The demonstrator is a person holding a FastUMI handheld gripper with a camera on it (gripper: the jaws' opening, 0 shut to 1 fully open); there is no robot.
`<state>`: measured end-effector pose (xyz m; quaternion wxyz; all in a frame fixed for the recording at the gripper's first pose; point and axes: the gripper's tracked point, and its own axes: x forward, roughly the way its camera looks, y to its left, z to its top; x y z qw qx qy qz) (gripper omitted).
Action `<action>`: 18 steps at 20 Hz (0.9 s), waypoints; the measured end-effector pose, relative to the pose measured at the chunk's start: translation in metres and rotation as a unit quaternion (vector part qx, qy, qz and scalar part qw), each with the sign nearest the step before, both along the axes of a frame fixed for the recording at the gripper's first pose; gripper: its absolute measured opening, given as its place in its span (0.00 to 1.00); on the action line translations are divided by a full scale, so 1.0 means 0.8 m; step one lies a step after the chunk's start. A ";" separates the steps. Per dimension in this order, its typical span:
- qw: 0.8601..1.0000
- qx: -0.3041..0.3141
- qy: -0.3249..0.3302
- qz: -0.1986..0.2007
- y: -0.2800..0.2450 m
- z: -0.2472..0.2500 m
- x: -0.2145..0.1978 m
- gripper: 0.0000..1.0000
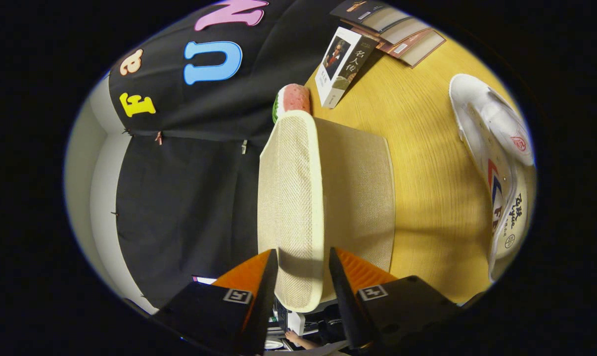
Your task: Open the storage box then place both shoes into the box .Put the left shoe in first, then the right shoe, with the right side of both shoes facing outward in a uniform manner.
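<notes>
— What did your tongs (303, 277) have hold of?

— The raised woven lid (291, 198) of the beige storage box (357, 193). Its edge ran between my two fingers, which stood narrowly apart beside it; whether both pressed on it I could not tell.

— And the shoes?

— One white shoe (496, 163) lay on the yellow wooden surface (427, 163), well apart from the box. Beyond the lid sat a watermelon-slice toy (292, 99), a standing book (343, 66) and a fan of booklets (392, 29).
</notes>
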<state>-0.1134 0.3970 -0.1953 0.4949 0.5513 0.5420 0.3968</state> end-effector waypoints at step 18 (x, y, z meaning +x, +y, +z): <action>0.975 -0.030 -0.218 -0.007 0.037 0.211 0.048 0.08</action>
